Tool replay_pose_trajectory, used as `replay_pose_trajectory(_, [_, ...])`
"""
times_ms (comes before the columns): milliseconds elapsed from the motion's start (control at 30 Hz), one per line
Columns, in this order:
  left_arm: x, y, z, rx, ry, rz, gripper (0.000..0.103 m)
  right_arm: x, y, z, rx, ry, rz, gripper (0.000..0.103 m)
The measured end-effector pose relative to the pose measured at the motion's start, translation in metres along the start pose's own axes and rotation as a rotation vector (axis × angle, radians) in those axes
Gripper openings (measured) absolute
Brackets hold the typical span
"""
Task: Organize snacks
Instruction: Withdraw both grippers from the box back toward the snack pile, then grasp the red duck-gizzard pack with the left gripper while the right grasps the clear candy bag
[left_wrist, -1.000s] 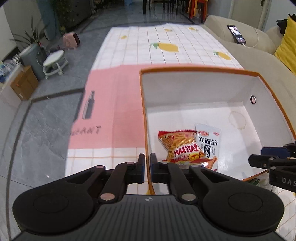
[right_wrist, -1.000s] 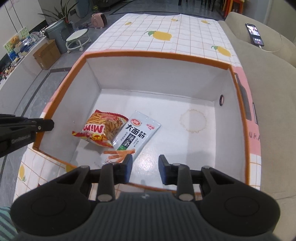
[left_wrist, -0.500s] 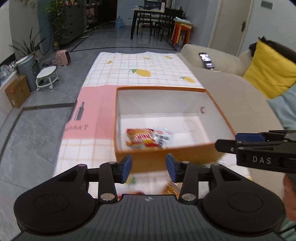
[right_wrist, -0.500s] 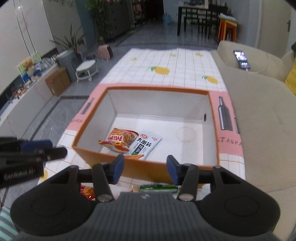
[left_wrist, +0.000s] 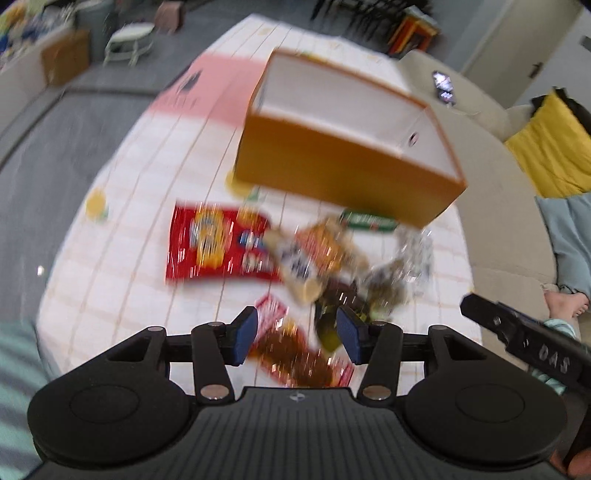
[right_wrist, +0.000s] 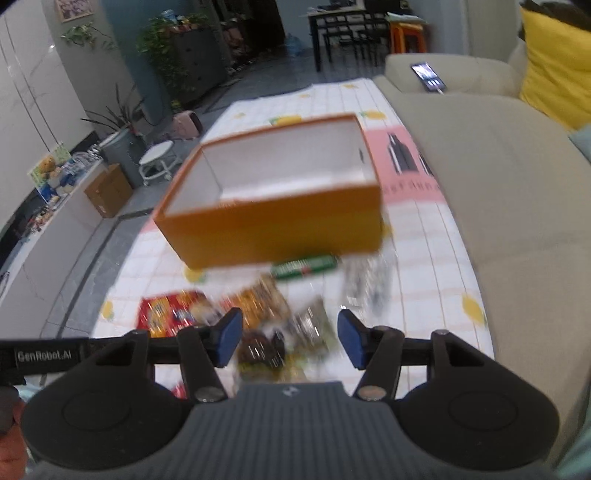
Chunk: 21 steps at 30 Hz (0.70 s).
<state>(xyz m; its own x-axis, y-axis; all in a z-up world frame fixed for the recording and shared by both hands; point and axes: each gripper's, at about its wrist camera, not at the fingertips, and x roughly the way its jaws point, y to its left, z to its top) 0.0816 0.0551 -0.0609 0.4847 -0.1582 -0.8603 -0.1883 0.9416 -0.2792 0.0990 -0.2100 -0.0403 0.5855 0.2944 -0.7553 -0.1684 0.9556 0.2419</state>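
- While your left gripper (left_wrist: 294, 339) hangs over the snack pile (left_wrist: 306, 258), its jaws are opening with nothing pinched between the blue pads
- Your right gripper (right_wrist: 288, 341) is likewise opening, empty, above the same blurred packets
- Snacks lie loose on the lemon-print cloth (left_wrist: 122, 236), just in front of the orange box (right_wrist: 273, 206)
- Only your left view shows the red bag (left_wrist: 218, 243) whole; only your right view shows the plants (right_wrist: 166, 48) and the dining table (right_wrist: 354, 22)
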Motion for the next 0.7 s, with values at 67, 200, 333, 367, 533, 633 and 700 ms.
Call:
replay_pose_trajectory(67, [0.011, 0.004, -0.007, -0.032, 0.036, 0.006, 0.058, 0.005, -0.003, -0.014, 0.001, 0.028, -0.002, 0.055])
replay_pose_trajectory(200, [0.035, 0.012, -0.02, -0.106, 0.096, 0.017, 0.06, 0.024, -0.01, -0.031, 0.036, 0.11, -0.005, 0.055])
replay_pose_trajectory(333, [0.052, 0.016, -0.029, -0.155, 0.133, 0.038, 0.062, 0.038, -0.012, -0.032, 0.057, 0.153, 0.019, 0.054])
replay_pose_trajectory(367, [0.056, 0.017, -0.031, -0.163, 0.139, 0.043, 0.063, 0.042, -0.009, -0.032, 0.047, 0.164, 0.023, 0.054])
replay_pose_trajectory(533, [0.072, 0.013, -0.032, -0.181, 0.157, 0.048, 0.065, 0.061, -0.005, -0.032, 0.022, 0.189, 0.014, 0.054])
replay_pose_trajectory(633, [0.08, 0.008, -0.03, -0.179, 0.167, 0.04, 0.065, 0.074, -0.008, -0.031, 0.028, 0.21, 0.008, 0.054])
replay_pose_trajectory(700, [0.084, 0.005, -0.029, -0.166, 0.158, 0.036, 0.065, 0.081, -0.01, -0.032, 0.031, 0.227, 0.006, 0.054])
